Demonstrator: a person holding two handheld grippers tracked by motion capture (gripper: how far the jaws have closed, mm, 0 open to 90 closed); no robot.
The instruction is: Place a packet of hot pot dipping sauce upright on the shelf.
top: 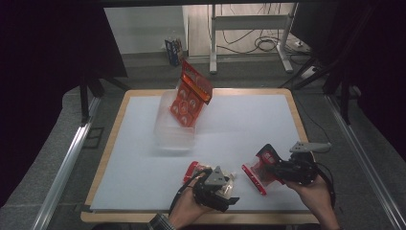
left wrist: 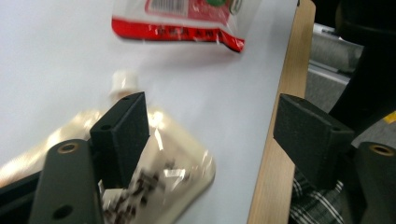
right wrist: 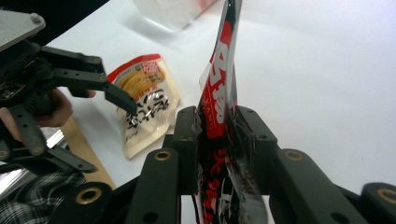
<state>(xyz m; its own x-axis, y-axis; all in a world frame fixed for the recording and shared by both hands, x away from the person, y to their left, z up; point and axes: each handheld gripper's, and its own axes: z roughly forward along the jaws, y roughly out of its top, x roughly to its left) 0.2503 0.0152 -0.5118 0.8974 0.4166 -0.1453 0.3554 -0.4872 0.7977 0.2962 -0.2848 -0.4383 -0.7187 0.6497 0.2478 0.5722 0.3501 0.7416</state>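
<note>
Pinching a glossy red plastic snack packet (right wrist: 219, 88), the right gripper (top: 282, 168) has it clamped tight. Left gripper (top: 225, 189) sits at 9 o'clock of it, jaws wide apart over a pale spouted pouch (left wrist: 173, 168), gripping nothing.

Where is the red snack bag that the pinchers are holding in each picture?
High view: the red snack bag is low right, pinched by the right gripper.
Left gripper view: at the top edge.
Right gripper view: upright in the middle.
Shared landmark: the pale spouted pouch.

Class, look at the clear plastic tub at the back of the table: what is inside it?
A red snack packet stands tilted in the clear tub, its top sticking out above the rim. The packet's lower end blurs into the tub wall, so anything beneath it cannot be made out.
</note>
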